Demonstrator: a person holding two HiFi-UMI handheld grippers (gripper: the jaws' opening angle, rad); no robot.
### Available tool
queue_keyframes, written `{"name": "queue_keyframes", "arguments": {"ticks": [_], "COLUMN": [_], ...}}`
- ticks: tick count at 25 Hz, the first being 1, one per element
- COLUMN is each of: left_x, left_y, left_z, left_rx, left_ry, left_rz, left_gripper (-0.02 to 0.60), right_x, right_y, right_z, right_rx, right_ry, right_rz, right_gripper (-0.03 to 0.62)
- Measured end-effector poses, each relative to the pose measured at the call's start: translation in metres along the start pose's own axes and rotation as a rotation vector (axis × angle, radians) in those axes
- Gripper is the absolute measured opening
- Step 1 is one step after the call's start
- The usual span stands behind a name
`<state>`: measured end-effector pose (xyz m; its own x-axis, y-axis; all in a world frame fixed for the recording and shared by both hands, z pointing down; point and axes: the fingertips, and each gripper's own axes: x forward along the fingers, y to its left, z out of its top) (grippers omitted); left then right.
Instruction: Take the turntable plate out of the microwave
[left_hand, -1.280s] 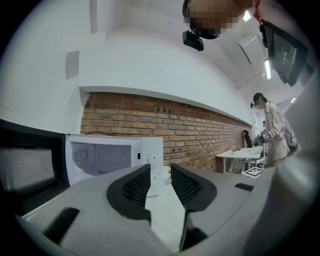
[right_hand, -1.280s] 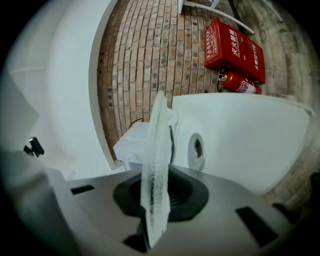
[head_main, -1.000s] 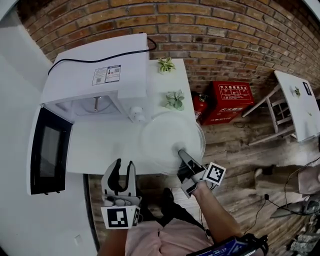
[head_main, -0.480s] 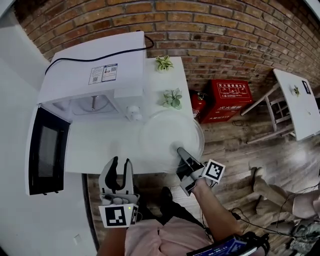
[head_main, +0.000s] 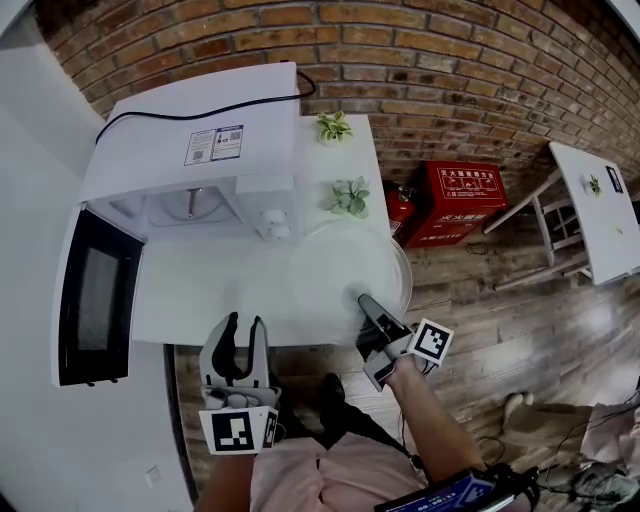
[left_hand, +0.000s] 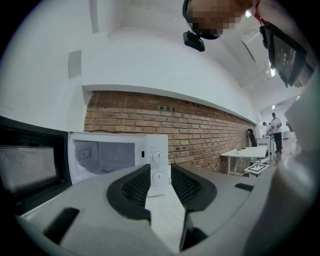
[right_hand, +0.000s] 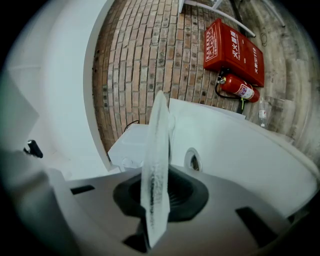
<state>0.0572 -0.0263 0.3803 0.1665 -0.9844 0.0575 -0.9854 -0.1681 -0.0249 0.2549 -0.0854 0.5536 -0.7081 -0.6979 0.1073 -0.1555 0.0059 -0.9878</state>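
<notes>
The clear glass turntable plate (head_main: 340, 270) is outside the microwave (head_main: 190, 150), level over the right end of the white table (head_main: 200, 295). I cannot tell whether it touches the tabletop. My right gripper (head_main: 369, 304) is shut on the plate's near rim. In the right gripper view the plate (right_hand: 156, 145) stands edge-on between the jaws of my right gripper (right_hand: 158, 197). My left gripper (head_main: 246, 330) hovers open at the table's front edge with nothing in it. Past the left gripper (left_hand: 160, 192), its view shows the microwave (left_hand: 117, 157) with its cavity open.
The microwave door (head_main: 95, 300) swings out to the left. Two small potted plants (head_main: 350, 198) (head_main: 333, 127) stand at the table's far right by the brick wall. A red fire-extinguisher box (head_main: 460, 205) sits on the wooden floor, and another white table (head_main: 595, 205) stands at the far right.
Both grippers and the plate have kept their places. A person on the floor at the right has shifted toward the lower right corner of the head view.
</notes>
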Motion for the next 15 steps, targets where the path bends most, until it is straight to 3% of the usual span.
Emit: {"name": "queue_keyframes", "arguments": {"ticks": [15], "left_x": [-0.0005], "left_y": [0.0008], "left_z": [-0.0008], "left_rx": [-0.012], "left_ry": [0.000], "left_rz": [-0.003], "left_gripper": [0.135], "right_x": [-0.0006], "right_y": [-0.0003], "right_z": [-0.0003], "right_rx": [-0.003], "right_ry": [-0.003], "right_rz": [-0.001], "right_gripper": [0.031]}}
